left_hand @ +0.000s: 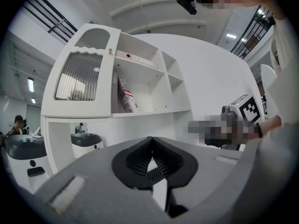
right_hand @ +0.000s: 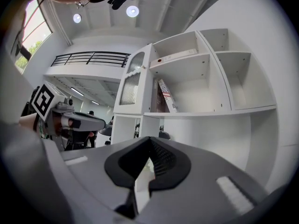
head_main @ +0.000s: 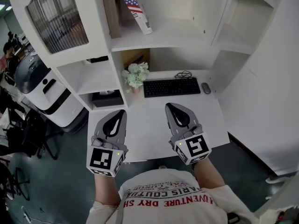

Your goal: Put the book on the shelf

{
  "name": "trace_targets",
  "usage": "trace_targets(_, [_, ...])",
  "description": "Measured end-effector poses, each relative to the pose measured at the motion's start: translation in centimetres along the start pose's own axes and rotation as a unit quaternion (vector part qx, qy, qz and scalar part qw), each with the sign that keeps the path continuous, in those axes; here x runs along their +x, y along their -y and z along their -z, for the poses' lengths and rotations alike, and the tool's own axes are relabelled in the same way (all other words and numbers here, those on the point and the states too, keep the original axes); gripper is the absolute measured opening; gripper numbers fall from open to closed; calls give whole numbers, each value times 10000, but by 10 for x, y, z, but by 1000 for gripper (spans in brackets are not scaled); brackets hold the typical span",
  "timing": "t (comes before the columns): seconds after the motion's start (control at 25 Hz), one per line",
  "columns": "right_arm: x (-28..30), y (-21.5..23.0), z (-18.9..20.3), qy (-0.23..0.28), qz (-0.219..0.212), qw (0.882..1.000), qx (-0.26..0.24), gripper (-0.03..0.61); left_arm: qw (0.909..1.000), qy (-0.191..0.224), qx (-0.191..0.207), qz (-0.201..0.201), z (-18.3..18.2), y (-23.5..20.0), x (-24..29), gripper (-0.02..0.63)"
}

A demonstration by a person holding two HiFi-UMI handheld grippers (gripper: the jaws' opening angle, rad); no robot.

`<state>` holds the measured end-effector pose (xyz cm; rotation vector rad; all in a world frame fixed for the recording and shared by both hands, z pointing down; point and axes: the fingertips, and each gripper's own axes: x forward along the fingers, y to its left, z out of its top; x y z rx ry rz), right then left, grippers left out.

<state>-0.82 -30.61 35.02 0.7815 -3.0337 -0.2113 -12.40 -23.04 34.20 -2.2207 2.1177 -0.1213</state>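
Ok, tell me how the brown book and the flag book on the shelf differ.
Look: the brown book has a plain dark cover, while the flag book is pale with a stars-and-stripes print.
Pose: the brown book stands upright by the compartment's left wall, while the flag book is tilted, its top leaning toward the brown book.
Shared: both sit in the same shelf compartment above the desk.

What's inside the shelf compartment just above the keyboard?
A brown book stands upright at the left; a flag-covered book leans toward it. Anything behind them is hidden.
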Motion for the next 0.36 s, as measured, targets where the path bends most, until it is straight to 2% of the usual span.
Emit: trace_targets(0.36, [1,4,1,-66,53,9999,-121,0,10000,-22,-16,-24,0,-1,0,3])
